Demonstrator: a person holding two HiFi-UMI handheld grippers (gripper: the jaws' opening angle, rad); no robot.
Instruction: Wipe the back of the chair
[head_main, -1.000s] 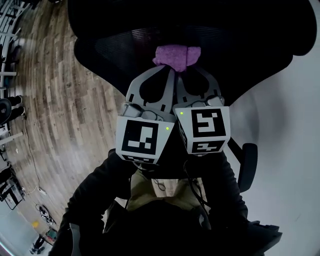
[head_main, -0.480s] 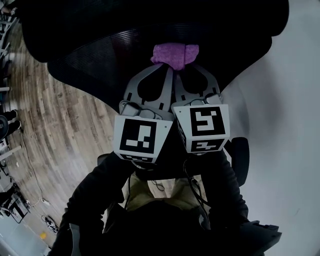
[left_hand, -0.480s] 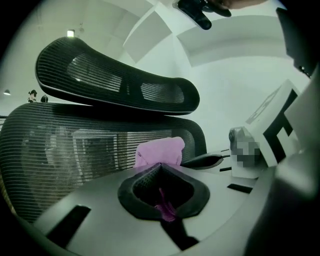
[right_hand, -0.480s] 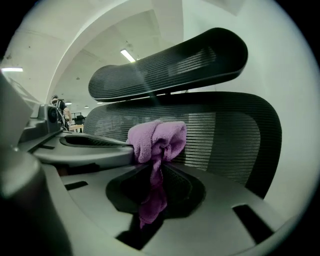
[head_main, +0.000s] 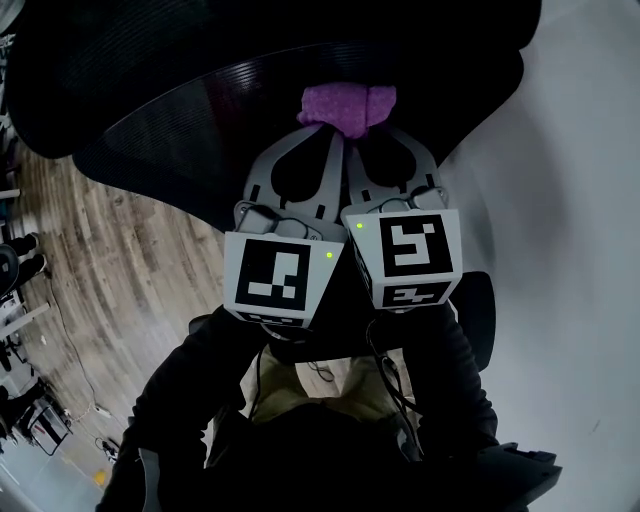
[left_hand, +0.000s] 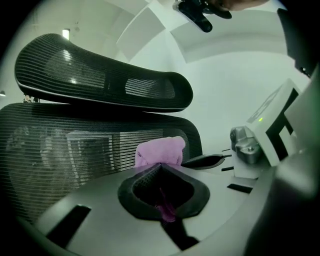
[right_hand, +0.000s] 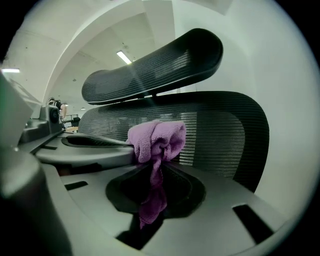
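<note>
**Both hand-held grippers clamped on one purple cloth at the chair back**

The left hand-held gripper (head_main: 328, 140) and the right hand-held gripper (head_main: 366, 140) are side by side with their tips nearly touching. Each has its jaws closed on the same purple cloth (head_main: 348, 107).

The cloth is bunched into a wad that juts out past both sets of tips. In the head view the wad is wider than it is deep and lies crosswise to the jaws. In the right gripper view, a thin tail of the cloth (right_hand: 156, 140) runs back from the wad between the closed jaws toward the camera. The left gripper view shows a shorter strip of the cloth (left_hand: 160, 151) caught the same way.

The wad sits up against the black mesh chair back (right_hand: 220, 135), near the panel's upper edge. The curved headrest (right_hand: 160, 65) is just above it. The chair back spreads broadly to either side of the cloth, with its wide face turned toward the grippers.
</note>
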